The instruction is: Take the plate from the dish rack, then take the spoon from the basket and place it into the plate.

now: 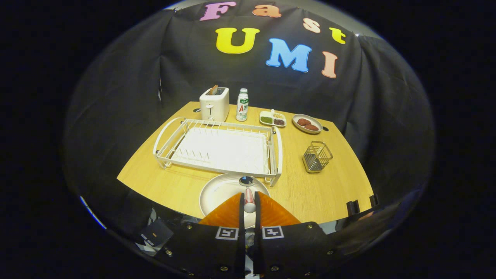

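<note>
A white plate (217, 192) lies flat on the wooden table, just in front of the white dish rack (221, 147). My gripper (249, 207) hangs over the plate with its orange fingers (228, 215) shut on the spoon's handle (249, 199). The spoon points away from me, and its dark bowl (246, 180) sits over the plate's far rim, near the rack's front rail. Whether the spoon touches the plate I cannot tell. The wire basket (317, 156) stands to the right of the rack with nothing in it.
Along the table's back edge stand a white toaster (214, 104), a bottle (242, 105), a small divided tray (272, 119) and an oval dish (307, 123) with brown pieces. The dish rack holds no dishes.
</note>
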The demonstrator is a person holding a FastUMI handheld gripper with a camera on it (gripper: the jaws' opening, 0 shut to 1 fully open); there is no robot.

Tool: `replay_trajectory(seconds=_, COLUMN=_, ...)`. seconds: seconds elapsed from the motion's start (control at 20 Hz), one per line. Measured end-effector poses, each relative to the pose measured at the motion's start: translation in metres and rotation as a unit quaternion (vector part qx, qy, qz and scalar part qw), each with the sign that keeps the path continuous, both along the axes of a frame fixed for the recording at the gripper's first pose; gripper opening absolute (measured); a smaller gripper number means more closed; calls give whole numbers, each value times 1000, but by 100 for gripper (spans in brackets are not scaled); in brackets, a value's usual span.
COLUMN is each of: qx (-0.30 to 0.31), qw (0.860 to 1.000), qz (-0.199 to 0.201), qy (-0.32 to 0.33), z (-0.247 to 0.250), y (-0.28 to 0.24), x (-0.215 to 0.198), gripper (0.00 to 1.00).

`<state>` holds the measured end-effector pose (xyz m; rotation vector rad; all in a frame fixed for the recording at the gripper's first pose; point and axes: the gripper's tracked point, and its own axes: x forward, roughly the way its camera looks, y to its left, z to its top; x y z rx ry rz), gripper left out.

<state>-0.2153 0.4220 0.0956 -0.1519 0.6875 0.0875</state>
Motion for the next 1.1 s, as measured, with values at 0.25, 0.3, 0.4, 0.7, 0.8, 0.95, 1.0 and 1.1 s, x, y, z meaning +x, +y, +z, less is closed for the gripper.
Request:
replay_trajectory(seconds=0.25, qx=-17, qw=1000, qz=16, qy=13, z=-27, y=5, x=14, gripper=8)
replay_trajectory(seconds=0.3, qx=-19, qw=1000, qz=18, qy=18, z=-34, y=7, x=17, gripper=8)
replay_trajectory(seconds=0.4, qx=-17, qw=999, qz=17, qy=27, z=-42, y=9, x=24, gripper=8)
replay_trajectory(seconds=0.7, qx=7, qw=999, qz=11, qy=35, z=-50, y=16, x=44, gripper=8)
replay_trajectory(seconds=0.8, qx=11, qw=999, qz=16, qy=36, z=-53, y=19, x=49, gripper=10)
replay_trajectory(seconds=0.95, qx=10, qw=999, qz=10, qy=30, z=-50, y=16, x=56, gripper=13)
replay_trajectory(seconds=1.0, qx=11, qw=1000, qz=7, qy=28, z=-50, y=15, x=55, gripper=13)
replay_trajectory(seconds=1.1, qx=14, qw=1000, qz=3, qy=27, z=-50, y=13, x=57, gripper=13)
